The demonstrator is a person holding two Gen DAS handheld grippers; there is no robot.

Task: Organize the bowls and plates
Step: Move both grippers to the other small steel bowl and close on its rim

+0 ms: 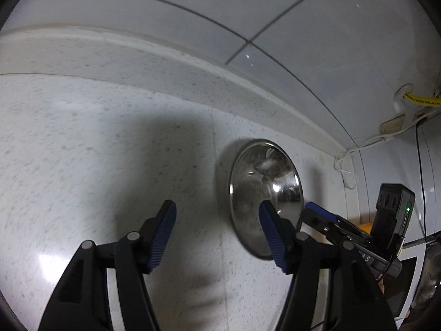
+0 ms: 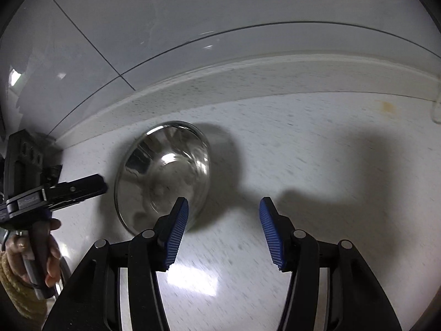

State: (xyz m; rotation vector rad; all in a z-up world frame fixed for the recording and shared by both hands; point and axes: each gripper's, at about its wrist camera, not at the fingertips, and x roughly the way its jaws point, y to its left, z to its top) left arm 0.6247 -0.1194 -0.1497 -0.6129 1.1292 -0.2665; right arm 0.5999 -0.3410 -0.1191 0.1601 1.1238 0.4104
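A shiny steel bowl (image 1: pixel 266 193) sits upright on the white speckled counter, near the back wall. It also shows in the right wrist view (image 2: pixel 162 176). My left gripper (image 1: pixel 217 231) is open and empty, with its right finger in front of the bowl's near rim. My right gripper (image 2: pixel 223 231) is open and empty, its left finger over the bowl's near edge. The right gripper also shows in the left wrist view (image 1: pixel 330 220), to the right of the bowl. The left gripper shows in the right wrist view (image 2: pixel 82 187), to the left of the bowl.
A tiled wall (image 1: pixel 193 27) rises behind a raised counter lip. White and black cables (image 1: pixel 366 143) and a yellow cable (image 1: pixel 421 100) hang at the far right. A dark-fronted appliance (image 1: pixel 408 284) stands at the right edge. A hand in a yellow sleeve (image 2: pixel 24 262) holds the left gripper.
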